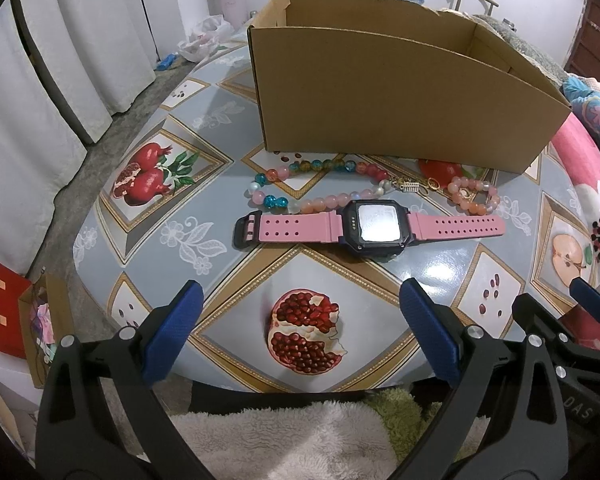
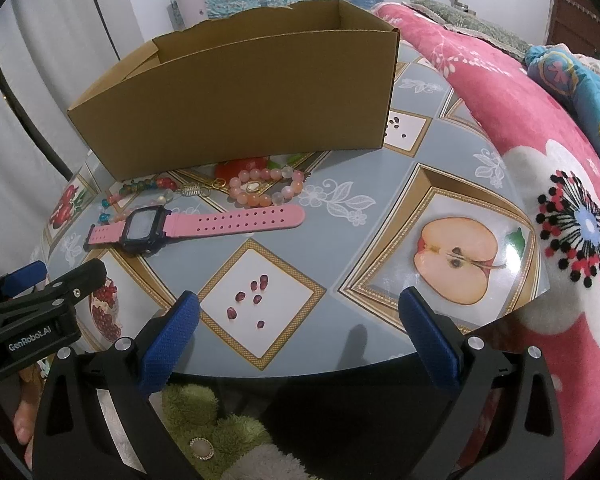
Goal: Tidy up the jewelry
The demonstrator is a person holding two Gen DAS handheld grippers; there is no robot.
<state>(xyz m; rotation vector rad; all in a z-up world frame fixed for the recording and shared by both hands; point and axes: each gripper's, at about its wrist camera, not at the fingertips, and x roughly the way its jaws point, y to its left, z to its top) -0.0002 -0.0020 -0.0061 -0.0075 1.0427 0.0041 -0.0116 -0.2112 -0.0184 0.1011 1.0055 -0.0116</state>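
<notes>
On the table (image 1: 148, 216) with its fruit-patterned cover, the left gripper (image 1: 300, 320) hangs at the near edge with its blue fingers (image 1: 172, 332) spread wide and nothing between them, and the right gripper (image 2: 300, 328) sits just beside it, likewise released and empty. Ahead of them, from left to right, lie a long necklace of pink and teal beads (image 1: 316, 184), a pink-strapped watch (image 1: 374, 226) laid flat just in front of it, and a coiled pink bead bracelet (image 1: 474, 196) near the watch's right strap end. The open cardboard box (image 1: 396, 108) stands upright just behind all three pieces.
</notes>
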